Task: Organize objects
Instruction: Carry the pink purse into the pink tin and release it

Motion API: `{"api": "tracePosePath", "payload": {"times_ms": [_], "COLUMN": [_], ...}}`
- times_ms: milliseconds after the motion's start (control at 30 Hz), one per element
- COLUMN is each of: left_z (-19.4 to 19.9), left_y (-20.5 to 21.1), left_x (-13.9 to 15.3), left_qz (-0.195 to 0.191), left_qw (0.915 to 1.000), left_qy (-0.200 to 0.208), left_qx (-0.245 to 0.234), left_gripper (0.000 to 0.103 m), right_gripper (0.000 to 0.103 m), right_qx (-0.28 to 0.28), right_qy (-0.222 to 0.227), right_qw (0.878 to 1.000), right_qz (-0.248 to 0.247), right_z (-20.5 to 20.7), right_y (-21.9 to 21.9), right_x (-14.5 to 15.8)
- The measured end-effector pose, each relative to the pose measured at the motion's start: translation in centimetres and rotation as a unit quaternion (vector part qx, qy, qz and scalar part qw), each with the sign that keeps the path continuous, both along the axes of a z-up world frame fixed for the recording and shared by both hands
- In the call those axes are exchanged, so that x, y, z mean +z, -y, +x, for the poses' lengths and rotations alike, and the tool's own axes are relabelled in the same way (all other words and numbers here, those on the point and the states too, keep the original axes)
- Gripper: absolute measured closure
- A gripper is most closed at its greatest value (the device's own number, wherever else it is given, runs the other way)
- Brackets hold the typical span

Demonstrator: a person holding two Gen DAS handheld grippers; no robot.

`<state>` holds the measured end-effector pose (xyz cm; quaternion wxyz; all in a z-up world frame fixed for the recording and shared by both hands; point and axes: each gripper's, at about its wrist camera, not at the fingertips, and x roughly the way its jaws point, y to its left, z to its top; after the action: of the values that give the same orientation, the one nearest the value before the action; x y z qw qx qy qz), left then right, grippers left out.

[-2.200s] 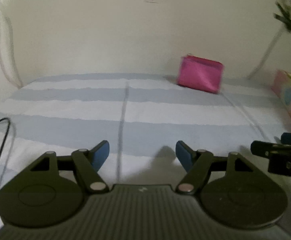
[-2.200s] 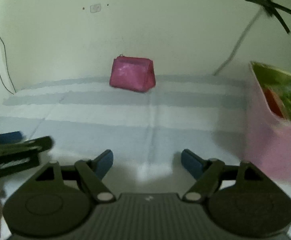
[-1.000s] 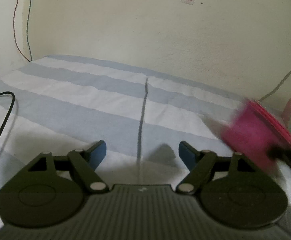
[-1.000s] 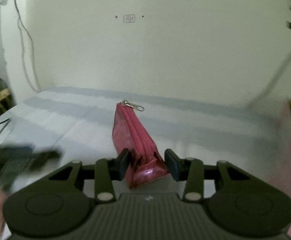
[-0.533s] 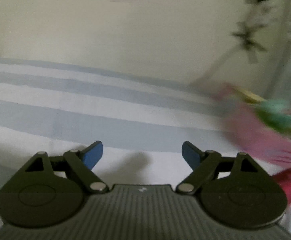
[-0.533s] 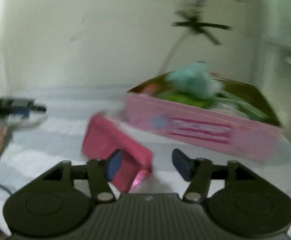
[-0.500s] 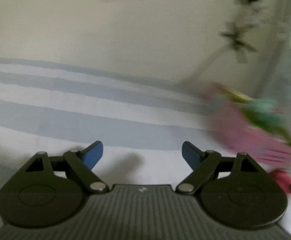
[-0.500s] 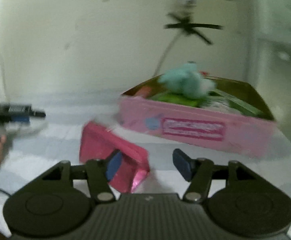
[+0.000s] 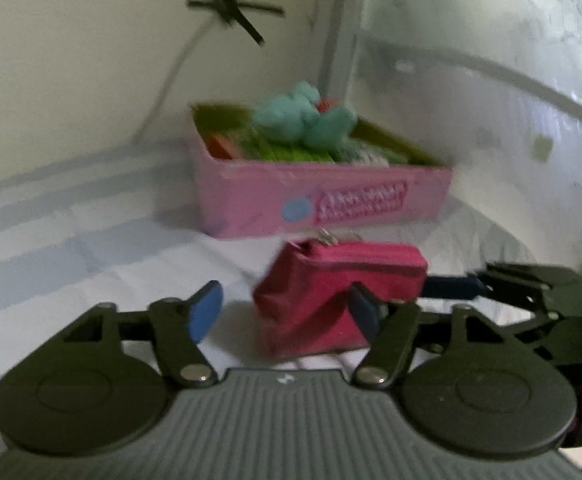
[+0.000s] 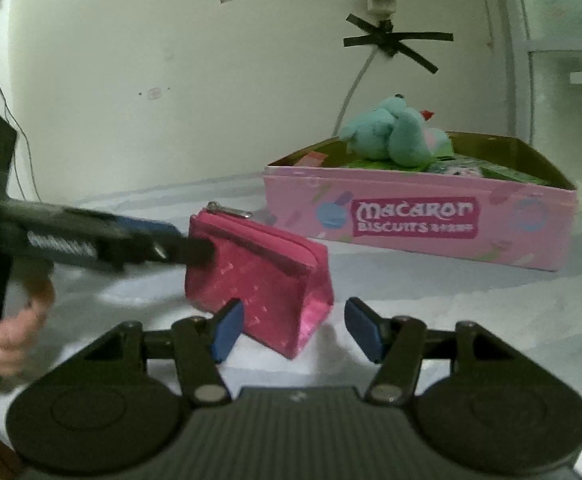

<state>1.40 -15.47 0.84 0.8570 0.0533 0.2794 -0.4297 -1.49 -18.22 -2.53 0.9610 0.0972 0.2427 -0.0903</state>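
Pink box (image 10: 419, 220) labelled "Macaron Biscuits"

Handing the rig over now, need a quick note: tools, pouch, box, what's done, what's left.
Left tool: closing, pink pouch partly between its fingers; no clear grip.
Right tool: closing around the pouch's near end; right pad clear of it.
Pouch sits on the striped sheet, just in front of the pink biscuit box.
Box already holds a teal plush toy.
Left: put the pouch into the box.
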Motion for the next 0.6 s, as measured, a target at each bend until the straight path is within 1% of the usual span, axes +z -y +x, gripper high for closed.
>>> {"api": "tracePosePath", "payload": {"times_ms": [33,67,100,167,267,400,500,600], "left_z": [0.1,0.3,0.3,-0.1,-0.5,-0.1,0.9,2.7], "left_y": [0.3,0.8,1.4,2.1,2.5,5.5,8.5,11.3], "left_x": [-0.3,-0.4,-0.4,0.5,2.9,6.0,7.2,7.4], "left_qz": [0.003,0.007,0.016,0.021,-0.006,-0.027,-0.026,-0.021], "left_qw": [0.9999,0.9997,0.9997,0.9997,0.9997,0.998,0.9969,0.9973], "left_qy": [-0.009,-0.018,-0.015,-0.005,0.011,0.043,0.062,0.06], "left_qx": [-0.009,-0.017,-0.013,-0.009,-0.023,-0.038,-0.041,-0.037], "left_gripper": [0.043,0.049,0.049,0.049,0.049,0.049,0.048,0.048], "right_gripper": [0.068,0.075,0.078,0.077,0.077,0.078,0.077,0.077], "right_qx": [0.006,0.014,0.007,-0.002,-0.01,-0.032,-0.053,-0.063], "right_qy": [-0.004,-0.006,-0.007,0.003,0.041,0.075,0.08,0.067], "right_qw": [1.0,1.0,1.0,1.0,0.999,0.996,0.994,0.993], "right_qz": [0.007,0.015,0.016,0.011,0.01,-0.026,-0.057,-0.075], "right_z": [0.5,0.8,1.1,0.9,-0.4,-1.0,-0.2,1.5], "right_y": [0.1,0.2,0.2,0.2,1.2,3.1,5.2,7.9], "right_x": [-0.2,-0.5,-0.6,-0.3,1.4,4.1,6.0,6.7]}}
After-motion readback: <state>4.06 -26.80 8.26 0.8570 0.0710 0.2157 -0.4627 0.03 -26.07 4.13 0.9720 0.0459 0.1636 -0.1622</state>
